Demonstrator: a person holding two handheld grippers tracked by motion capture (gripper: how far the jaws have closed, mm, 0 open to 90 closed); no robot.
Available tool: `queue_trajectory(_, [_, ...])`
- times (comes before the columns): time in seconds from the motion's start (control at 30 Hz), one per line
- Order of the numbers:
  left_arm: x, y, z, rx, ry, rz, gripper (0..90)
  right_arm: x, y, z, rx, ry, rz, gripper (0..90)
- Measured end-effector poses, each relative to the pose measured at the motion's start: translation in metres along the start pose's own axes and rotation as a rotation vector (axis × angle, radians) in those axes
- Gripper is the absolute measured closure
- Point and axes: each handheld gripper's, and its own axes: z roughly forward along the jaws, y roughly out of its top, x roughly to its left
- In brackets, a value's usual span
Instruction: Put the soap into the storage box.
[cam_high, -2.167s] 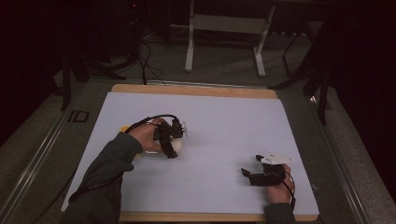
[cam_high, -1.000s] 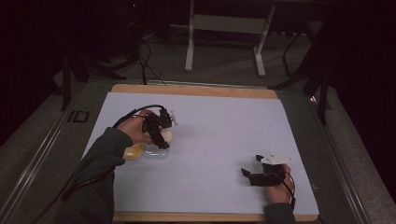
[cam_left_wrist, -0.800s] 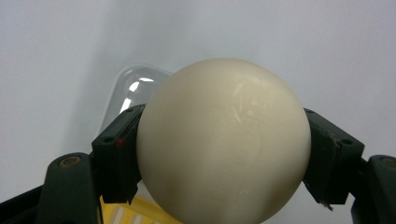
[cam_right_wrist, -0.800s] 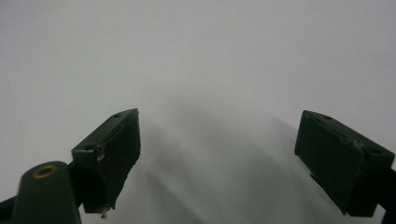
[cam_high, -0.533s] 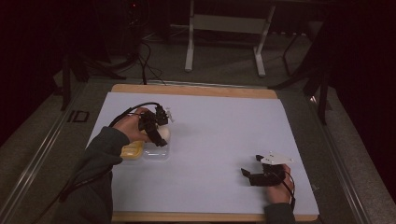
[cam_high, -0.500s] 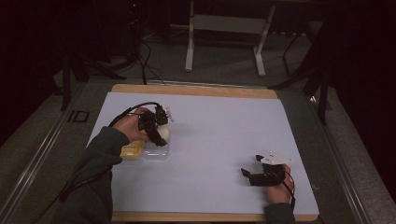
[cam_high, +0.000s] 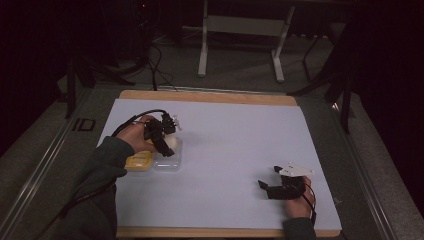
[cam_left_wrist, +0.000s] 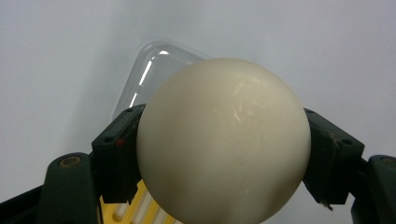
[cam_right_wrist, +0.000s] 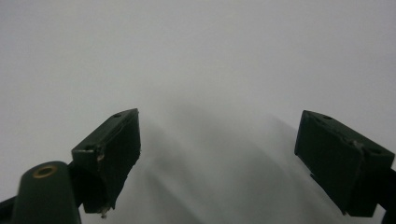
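At the left of the high view, the left gripper (cam_high: 161, 140), clamped on a cream ball (cam_left_wrist: 223, 140), has carried it over the clear tray (cam_high: 167, 162), likely for placing, while the right gripper (cam_high: 280, 187) stays open at lower right on the desk (cam_high: 240, 140).

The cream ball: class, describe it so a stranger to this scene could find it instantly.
Start at the white table and go to its left side, where the left gripper works. Between its black jaws sits the cream ball, above a clear lid and yellow tray. It alone is round, smooth and opaque.
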Motion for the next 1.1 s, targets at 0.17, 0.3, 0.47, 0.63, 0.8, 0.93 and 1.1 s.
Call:
queue_trajectory(0.17, [0.003,-0.006,-0.002,-0.001,0.004,-0.017,25.5,0.0,0.0,0.0,0.001,-0.002,-0.001,14.2])
queue_trajectory(0.3, [0.005,-0.011,-0.003,0.0,0.007,-0.028,25.5,0.0,0.0,0.0,0.001,-0.003,-0.004,14.2])
queue_trajectory(0.47, [0.01,-0.019,-0.002,0.006,0.005,-0.049,25.5,0.0,0.0,0.0,0.001,-0.005,-0.005,14.2])
queue_trajectory(0.63, [0.013,-0.026,-0.002,0.005,0.005,-0.071,25.4,0.001,0.0,0.0,0.002,-0.005,-0.004,14.2])
queue_trajectory(0.8, [0.017,-0.032,-0.003,0.004,0.005,-0.092,25.4,0.001,0.0,0.0,0.002,-0.006,-0.007,14.2])
queue_trajectory(0.93, [0.021,-0.037,-0.003,0.015,0.011,-0.101,25.5,0.001,0.0,0.0,0.002,-0.006,-0.005,14.2])
queue_trajectory(1.1, [0.023,-0.041,-0.003,0.014,0.013,-0.116,25.5,0.001,0.0,0.0,0.001,-0.006,-0.008,14.2])
